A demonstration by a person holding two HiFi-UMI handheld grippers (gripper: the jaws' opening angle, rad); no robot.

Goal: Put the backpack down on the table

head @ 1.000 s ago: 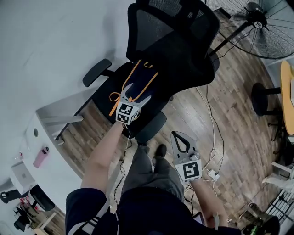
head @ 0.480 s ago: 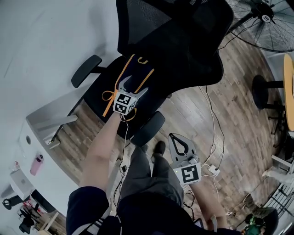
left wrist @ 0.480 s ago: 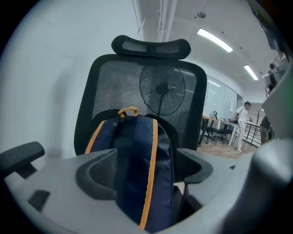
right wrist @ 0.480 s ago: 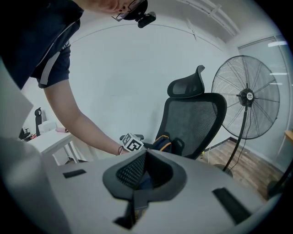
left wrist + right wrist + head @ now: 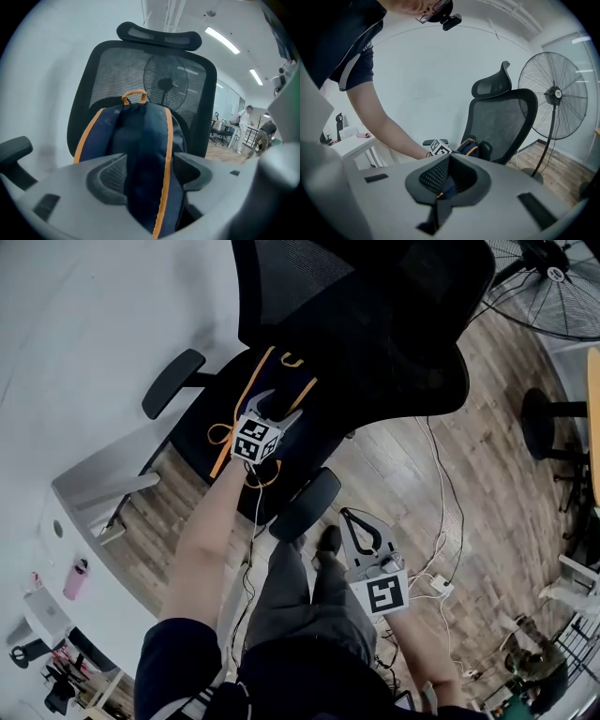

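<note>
A navy backpack (image 5: 281, 381) with orange trim leans upright on the seat of a black mesh office chair (image 5: 375, 324). My left gripper (image 5: 282, 405) reaches over the seat, its jaws on either side of one padded shoulder strap (image 5: 149, 159). Those jaws have just been closing. The strap fills most of the gap, and I see no squeeze on it. The orange top handle (image 5: 134, 96) stands free above. My right gripper (image 5: 345, 515) hangs low over the wooden floor near the person's legs, shut and empty. In the right gripper view its jaws (image 5: 449, 159) meet, with the backpack (image 5: 468, 146) far ahead.
The chair's armrests (image 5: 305, 504) flank the seat. A white desk (image 5: 94, 484) with a pink bottle (image 5: 75, 579) stands at the left. A standing fan (image 5: 553, 282) is at the upper right. Cables (image 5: 436, 521) trail across the floor.
My left gripper has come down onto the backpack's strap and its jaws have narrowed around it. My right gripper has sunk slightly, still shut.
</note>
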